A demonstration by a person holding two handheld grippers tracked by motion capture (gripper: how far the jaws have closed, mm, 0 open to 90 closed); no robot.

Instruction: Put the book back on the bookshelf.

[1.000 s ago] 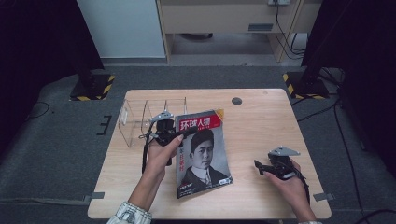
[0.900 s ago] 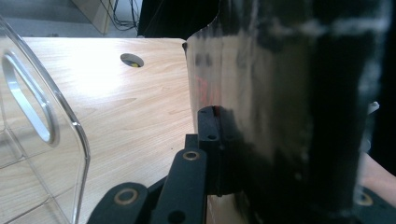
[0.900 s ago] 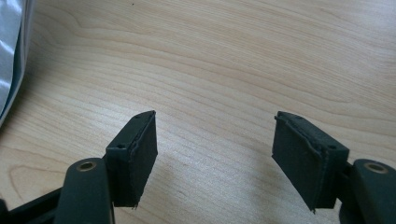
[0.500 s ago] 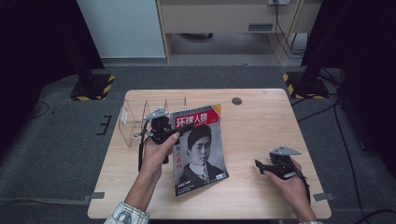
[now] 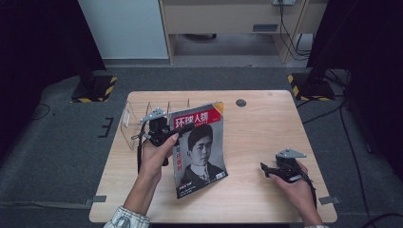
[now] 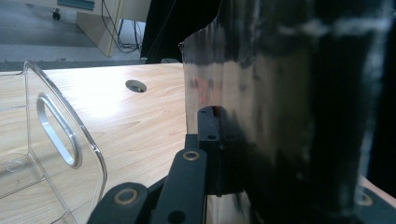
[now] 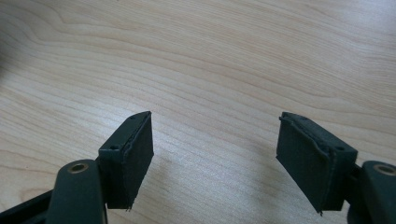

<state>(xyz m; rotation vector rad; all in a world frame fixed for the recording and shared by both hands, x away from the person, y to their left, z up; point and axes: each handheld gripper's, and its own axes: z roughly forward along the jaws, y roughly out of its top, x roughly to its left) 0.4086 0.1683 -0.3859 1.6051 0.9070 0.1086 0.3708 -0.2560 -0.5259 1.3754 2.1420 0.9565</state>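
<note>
A magazine (image 5: 198, 148) with a red title band and a portrait on its cover stands tilted up from the table (image 5: 256, 123), its lower edge near the front. My left gripper (image 5: 175, 130) is shut on the magazine's left edge, near the top. In the left gripper view the glossy dark magazine (image 6: 271, 107) sits pinched at my left gripper (image 6: 218, 140). My right gripper (image 5: 267, 170) rests low at the right front, apart from the magazine. In the right gripper view my right gripper (image 7: 215, 156) is open, with bare wood between its jaws.
A clear plastic rack (image 5: 135, 118) with upright dividers stands at the table's back left, just behind my left hand; its handle cut-out (image 6: 56, 133) is close on the left. A round cable hole (image 5: 241, 102) lies at the back centre.
The left gripper has tipped the magazine more upright and drawn it slightly left toward the rack. The right gripper has barely shifted.
</note>
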